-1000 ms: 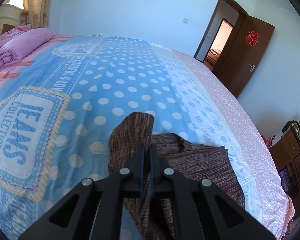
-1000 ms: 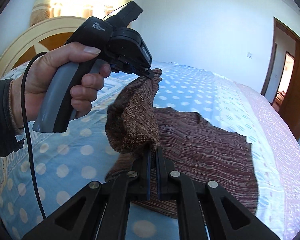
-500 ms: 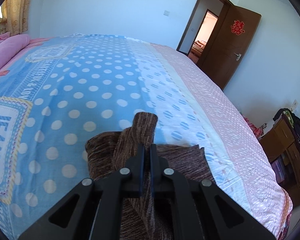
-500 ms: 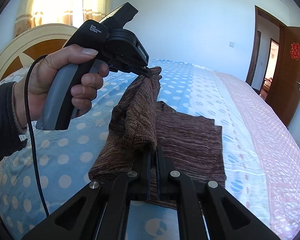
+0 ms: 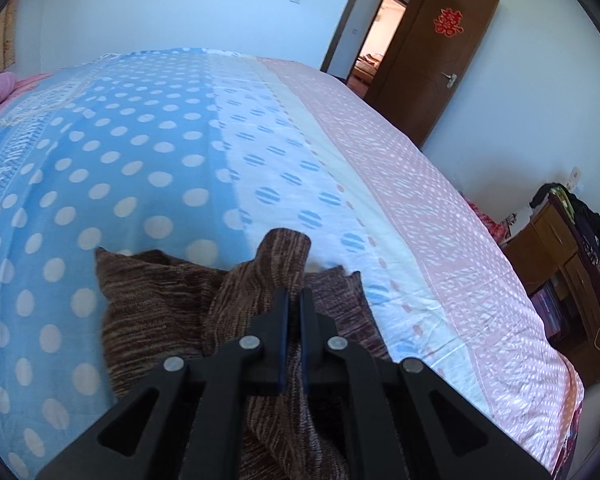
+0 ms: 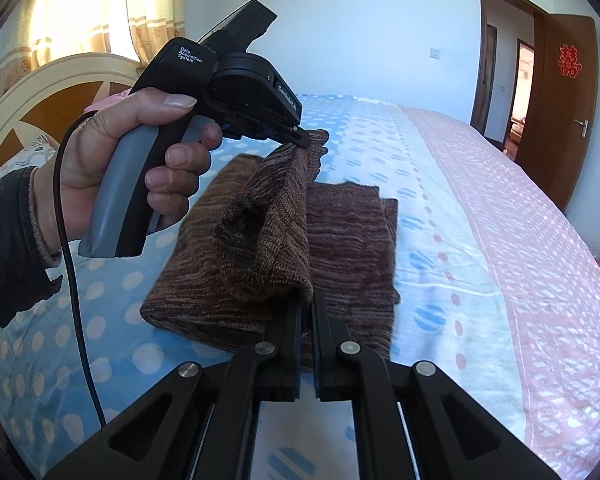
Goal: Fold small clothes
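Both claws, left claw [image 5: 294, 300] and right claw [image 6: 307, 312], pinch the brown sweater [image 6: 340, 248] edge; one fold half-carried toward 3 o'clock, flattening remains.

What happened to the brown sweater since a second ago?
Both tongs carried the lifted edge of the brown striped knitted garment across itself toward the pink side of the bed, so the fold now covers more of the flat part. Nothing was grabbed or let go: the left tongs and right tongs stay shut on the cloth. The rest of the garment still lies on the blue dotted bedsheet.
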The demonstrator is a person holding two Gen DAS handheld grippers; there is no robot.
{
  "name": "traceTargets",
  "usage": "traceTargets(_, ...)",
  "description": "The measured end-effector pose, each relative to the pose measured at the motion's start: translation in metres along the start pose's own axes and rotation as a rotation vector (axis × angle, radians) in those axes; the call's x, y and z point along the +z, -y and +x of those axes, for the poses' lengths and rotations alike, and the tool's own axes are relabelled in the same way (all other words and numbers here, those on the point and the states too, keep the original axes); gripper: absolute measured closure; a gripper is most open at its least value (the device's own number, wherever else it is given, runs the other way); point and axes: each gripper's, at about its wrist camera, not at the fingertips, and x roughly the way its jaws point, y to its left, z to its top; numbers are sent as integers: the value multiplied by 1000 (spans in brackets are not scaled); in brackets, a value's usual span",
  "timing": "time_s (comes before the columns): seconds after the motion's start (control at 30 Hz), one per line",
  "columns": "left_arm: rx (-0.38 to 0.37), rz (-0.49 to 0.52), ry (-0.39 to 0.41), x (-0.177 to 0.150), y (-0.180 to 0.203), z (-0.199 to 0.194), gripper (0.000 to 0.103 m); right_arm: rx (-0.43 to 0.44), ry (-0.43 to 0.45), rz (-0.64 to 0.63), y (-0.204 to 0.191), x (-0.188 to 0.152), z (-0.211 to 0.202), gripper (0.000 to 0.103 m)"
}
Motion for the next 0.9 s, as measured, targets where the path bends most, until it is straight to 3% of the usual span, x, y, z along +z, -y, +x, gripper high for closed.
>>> traceTargets(0.27, 37, 73, -45, -11, 34, 45, 97, 42, -102, 146, 40, -27, 15, 100)
traceTargets(0.4, 69, 123, -12, -19, 46, 33, 95, 58, -126, 190, 56, -36, 18, 100)
traceTargets(0.5, 80, 165, 74, -28, 43, -4, 80, 68, -138, 210, 62, -37, 15, 100)
traceTargets(0.57, 97, 151, 121, -34, 29, -23, 49, 85, -175, 219, 64, -40, 14, 100)
traceTargets(0.73, 146, 103, 148, -79, -17, -57, 42, 25, -110, 254, 77, -44, -16, 96)
traceTargets(0.77, 164, 98, 145, -89, -24, -59, 42, 5, -76, 261, 80, -39, -24, 86)
traceTargets(0.8, 169, 91, 141, -100, -32, -60, 42, -3, -50, 269, 84, -34, -26, 65)
traceTargets(0.83, 171, 83, 133, -111, -38, -58, 42, 0, -23, 282, 87, -27, -27, 57)
traceTargets(0.87, 183, 81, 117, -119, -43, -54, 42, 16, -4, 297, 90, -18, -26, 41)
traceTargets(0.9, 194, 79, 95, -127, -46, -48, 42, 45, 4, 309, 93, -6, -19, 41)
